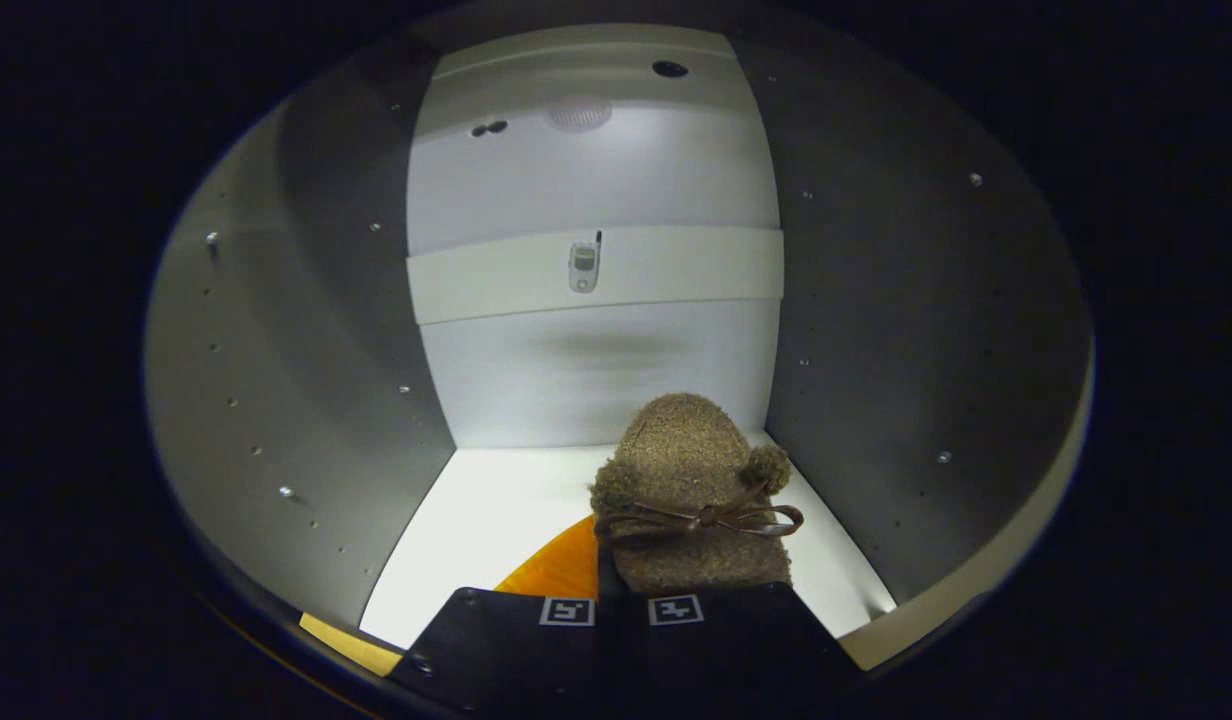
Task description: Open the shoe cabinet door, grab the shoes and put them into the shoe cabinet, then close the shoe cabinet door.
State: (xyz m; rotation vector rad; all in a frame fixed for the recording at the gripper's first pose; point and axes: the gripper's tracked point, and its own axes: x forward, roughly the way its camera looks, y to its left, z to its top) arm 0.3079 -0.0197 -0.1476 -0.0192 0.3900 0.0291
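The tongs (621, 612) sit closest, their two flat fingers pressed together on the back end of the shoe (691, 490). The shoe is a fuzzy brown slipper with a round toe, a thin leather bow and a small fluffy ball. It lies on the smooth white floor of the shoe cabinet (496, 500), toe pointing inward. Past the shoe, a flat white band (676, 270) crosses the back wall, with a small plastic gadget (583, 266) on it.
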